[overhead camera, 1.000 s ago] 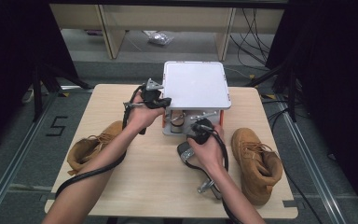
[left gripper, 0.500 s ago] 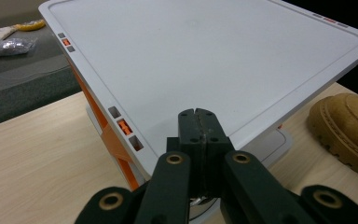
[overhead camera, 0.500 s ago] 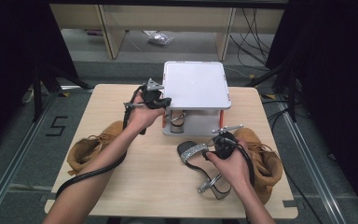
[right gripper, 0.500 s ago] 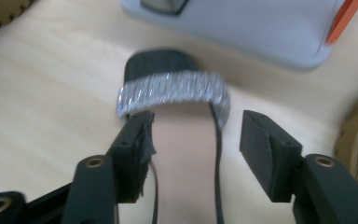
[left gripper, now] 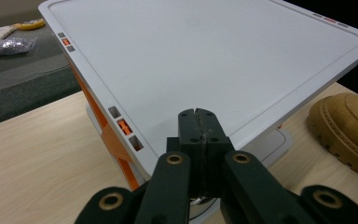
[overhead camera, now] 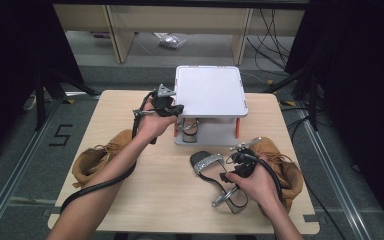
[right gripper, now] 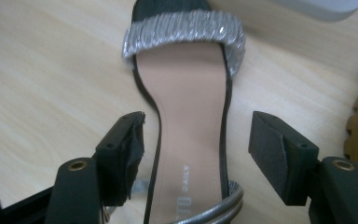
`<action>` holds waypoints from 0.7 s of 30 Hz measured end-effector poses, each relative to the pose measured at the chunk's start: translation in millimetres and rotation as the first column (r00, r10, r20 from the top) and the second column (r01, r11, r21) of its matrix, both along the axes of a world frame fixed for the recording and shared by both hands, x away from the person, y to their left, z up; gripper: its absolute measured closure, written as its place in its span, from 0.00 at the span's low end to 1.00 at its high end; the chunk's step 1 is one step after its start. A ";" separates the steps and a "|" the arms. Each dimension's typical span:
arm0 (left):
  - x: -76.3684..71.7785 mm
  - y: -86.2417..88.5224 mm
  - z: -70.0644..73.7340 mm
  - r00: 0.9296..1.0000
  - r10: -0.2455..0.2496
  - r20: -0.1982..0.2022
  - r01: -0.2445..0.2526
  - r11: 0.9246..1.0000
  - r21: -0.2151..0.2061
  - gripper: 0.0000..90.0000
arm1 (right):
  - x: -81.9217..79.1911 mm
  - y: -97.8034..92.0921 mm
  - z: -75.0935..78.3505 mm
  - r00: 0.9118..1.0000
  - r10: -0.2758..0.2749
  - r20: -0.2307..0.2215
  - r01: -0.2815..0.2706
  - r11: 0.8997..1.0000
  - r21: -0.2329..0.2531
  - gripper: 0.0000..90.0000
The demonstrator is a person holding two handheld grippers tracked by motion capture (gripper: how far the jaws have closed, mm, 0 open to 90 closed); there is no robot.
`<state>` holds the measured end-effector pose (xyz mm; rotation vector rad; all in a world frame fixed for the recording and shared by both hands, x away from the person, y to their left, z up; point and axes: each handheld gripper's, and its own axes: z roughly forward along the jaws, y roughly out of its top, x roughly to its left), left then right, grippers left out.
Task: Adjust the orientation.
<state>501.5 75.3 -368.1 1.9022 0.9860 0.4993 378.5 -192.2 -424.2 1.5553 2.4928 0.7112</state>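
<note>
The right gripper (right gripper: 196, 154) is hovering with its black jaws spread wide apart, straddling a sandal (right gripper: 186, 116) without touching it. In the right gripper view, the sandal's tan insole is running up between the two jaws toward twelve o'clock, where a glittering silver toe strap is crossing it. A thin silver ankle strap is curving across at six o'clock. In the high view, the right gripper (overhead camera: 231, 169) is sitting in the person's right hand (overhead camera: 255, 182) at about five o'clock on the table (overhead camera: 155, 200), and the sandal (overhead camera: 215, 172) is lying flat on the wood just in front of the hand, its toe pointing toward ten o'clock.

A tan boot (overhead camera: 282, 167) is lying on its side just beside the right hand, at three o'clock from it.

The left gripper (left gripper: 199, 126) is showing its jaws pressed together with nothing between them, their tips hovering over the near edge of a white tray (left gripper: 205, 60). In the high view, the left gripper (overhead camera: 170, 107) is sitting at the tray's left edge, held by the left hand (overhead camera: 152, 122). The tray (overhead camera: 210, 92) is forming the top of a small rack with orange posts, standing at twelve o'clock on the table. A second sandal (overhead camera: 189, 128) is resting on the rack's lower shelf.

A second tan boot (overhead camera: 97, 160) is lying at eight o'clock on the table.
</note>
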 end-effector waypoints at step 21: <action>1.0 0.6 0.1 1.000 -0.006 -0.003 0.006 1.000 -0.006 1.00 | 19.9 21.1 -22.5 0.979 0.101 -0.177 -0.121 0.987 -0.109 0.37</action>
